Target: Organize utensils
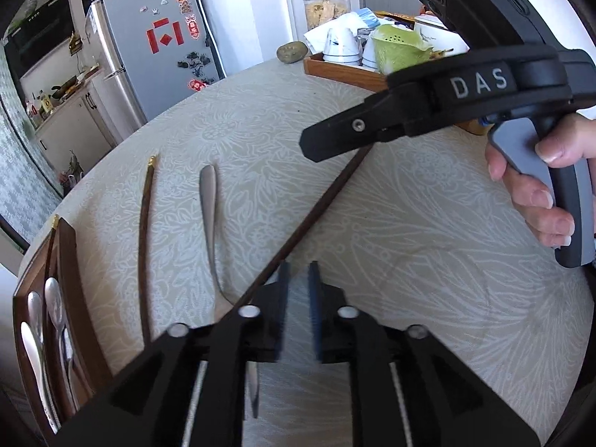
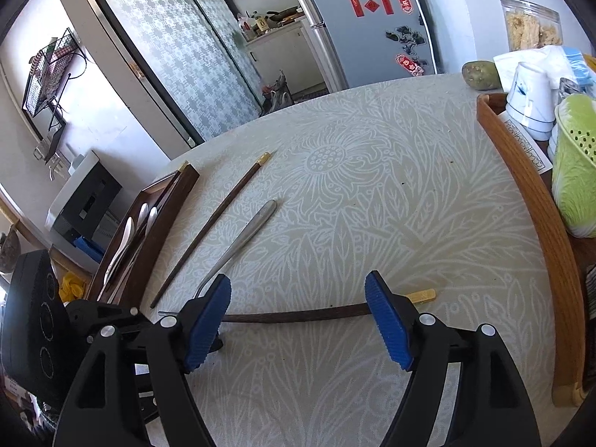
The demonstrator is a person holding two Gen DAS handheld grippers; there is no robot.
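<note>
A dark chopstick (image 1: 316,208) with a gold tip lies on the patterned tablecloth; in the right wrist view this chopstick (image 2: 298,314) runs crosswise between my right gripper's blue pads. My right gripper (image 2: 298,320) is open around it, low over the table. My left gripper (image 1: 299,309) is nearly closed, its narrow gap empty, just above the table by the chopstick's thin end. A second chopstick (image 1: 146,231) and a steel spoon (image 1: 208,216) lie to the left. A dark wooden utensil tray (image 1: 70,260) at the left edge holds several spoons and a chopstick.
A lighter wooden tray (image 2: 536,201) with cups, a green strainer (image 2: 575,164) and packets stands at the right. A potato (image 2: 480,74) lies at the table's far edge. A fridge (image 1: 149,56) stands behind.
</note>
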